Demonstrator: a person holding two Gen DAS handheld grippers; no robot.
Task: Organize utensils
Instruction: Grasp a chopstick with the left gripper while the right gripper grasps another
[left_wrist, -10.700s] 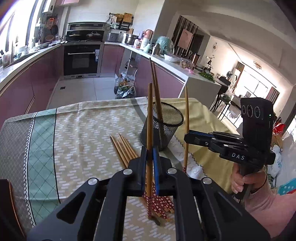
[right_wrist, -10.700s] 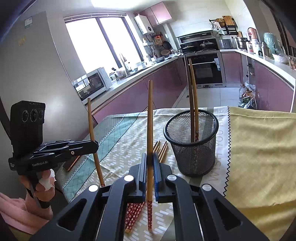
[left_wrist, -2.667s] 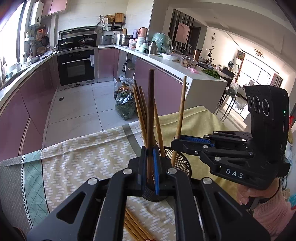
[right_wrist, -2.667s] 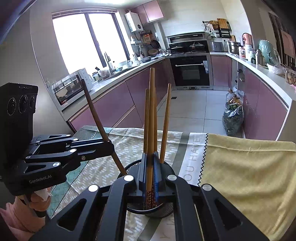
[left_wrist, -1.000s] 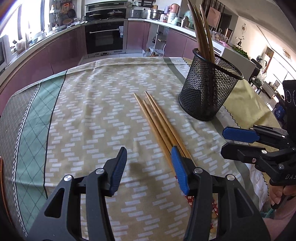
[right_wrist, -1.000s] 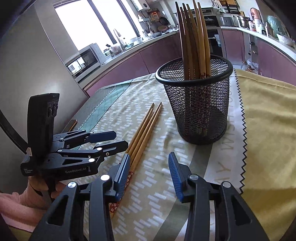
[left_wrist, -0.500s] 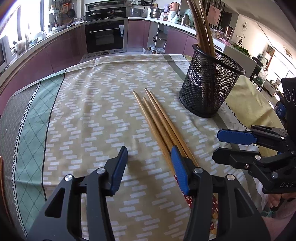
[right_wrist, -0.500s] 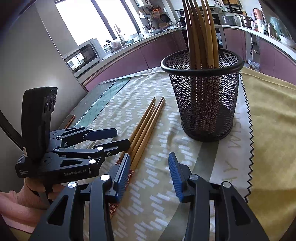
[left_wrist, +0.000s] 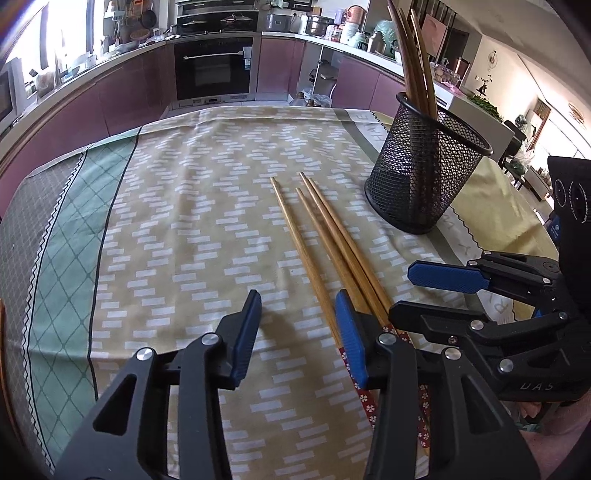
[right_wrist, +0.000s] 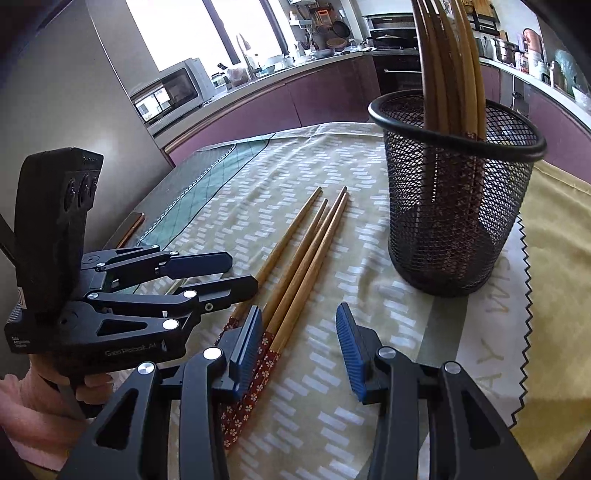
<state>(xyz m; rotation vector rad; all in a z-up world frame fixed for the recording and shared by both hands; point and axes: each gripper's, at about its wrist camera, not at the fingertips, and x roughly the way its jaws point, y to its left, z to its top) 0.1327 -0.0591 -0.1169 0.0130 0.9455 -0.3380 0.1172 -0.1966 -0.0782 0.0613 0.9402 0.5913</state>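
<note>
Several loose wooden chopsticks (left_wrist: 321, 240) (right_wrist: 303, 251) with red floral ends lie side by side on the patterned tablecloth. My left gripper (left_wrist: 299, 332) (right_wrist: 242, 275) hovers low over their near ends. Its jaws are closing, with only cloth between them, and the sticks run under its right finger. My right gripper (right_wrist: 299, 328) (left_wrist: 402, 291) is open close beside it, and two floral ends lie just inside its left finger. A black mesh cup (left_wrist: 421, 177) (right_wrist: 454, 206) stands upright beyond, holding several chopsticks (left_wrist: 413, 55) (right_wrist: 450, 55).
The tablecloth (left_wrist: 184, 221) covers the table, with a yellow part (right_wrist: 554, 240) to the right of the cup. A thin brown object (right_wrist: 129, 229) lies at the table's left edge. A person's hand (right_wrist: 88, 384) holds the left gripper. Kitchen counters and an oven stand behind.
The left jaws have narrowed a little. The right gripper has drifted closer to the chopsticks' floral ends and to the left gripper. Before that, both grippers released chopsticks into the cup.
</note>
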